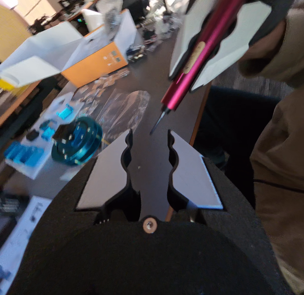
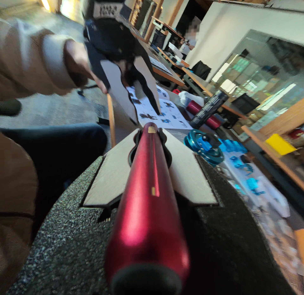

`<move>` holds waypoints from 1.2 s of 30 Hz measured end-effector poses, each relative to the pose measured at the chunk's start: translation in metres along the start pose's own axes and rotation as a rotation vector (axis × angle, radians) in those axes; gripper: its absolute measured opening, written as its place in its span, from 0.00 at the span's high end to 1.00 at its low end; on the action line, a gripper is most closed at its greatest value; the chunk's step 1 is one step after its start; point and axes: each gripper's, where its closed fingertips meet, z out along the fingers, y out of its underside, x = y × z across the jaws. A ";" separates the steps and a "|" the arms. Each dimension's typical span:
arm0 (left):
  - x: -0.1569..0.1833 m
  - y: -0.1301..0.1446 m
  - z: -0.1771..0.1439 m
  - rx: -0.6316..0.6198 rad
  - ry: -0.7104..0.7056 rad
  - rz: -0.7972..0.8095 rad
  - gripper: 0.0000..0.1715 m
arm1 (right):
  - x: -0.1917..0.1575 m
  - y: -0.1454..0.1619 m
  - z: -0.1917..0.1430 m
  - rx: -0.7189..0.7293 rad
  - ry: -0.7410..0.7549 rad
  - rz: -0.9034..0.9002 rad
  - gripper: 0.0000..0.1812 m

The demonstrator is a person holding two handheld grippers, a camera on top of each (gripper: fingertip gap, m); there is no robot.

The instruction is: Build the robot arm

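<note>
My right gripper [image 2: 148, 130] is shut on a red metal screwdriver [image 2: 146, 196] that runs forward between its fingers. In the left wrist view the same gripper [image 1: 181, 82] comes in from the upper right, with the screwdriver [image 1: 185, 69] and its dark bit [image 1: 158, 122] pointing down at the dark table. My left gripper [image 1: 149, 134] is open and empty above the table, just below the bit tip. It also shows in the right wrist view [image 2: 146, 117], held by a hand in a beige sleeve. A blue metal disc with a black block on it [image 1: 77, 140] sits left of my left gripper.
Small blue parts on a white sheet [image 1: 24, 155] lie at the left, with a clear plastic bag [image 1: 125, 109] beside the disc. An open orange and white box [image 1: 92, 56] stands behind. An open instruction booklet [image 2: 164, 112] and a red cylinder [image 2: 204, 114] lie farther along. The table edge [image 1: 199, 115] runs at the right. Across from one pair of fingers to the other is roughly 6 cm.
</note>
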 end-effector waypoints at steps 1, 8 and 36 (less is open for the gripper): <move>-0.006 0.009 -0.015 0.029 -0.032 -0.080 0.76 | 0.002 0.007 0.004 -0.027 0.025 -0.070 0.88; 0.001 0.060 -0.093 0.356 -0.286 -0.530 0.82 | 0.021 0.062 0.059 -0.192 -0.135 0.008 0.89; 0.040 0.133 -0.080 0.274 -0.463 -0.404 0.86 | 0.034 0.090 0.138 -1.051 -1.224 0.200 0.88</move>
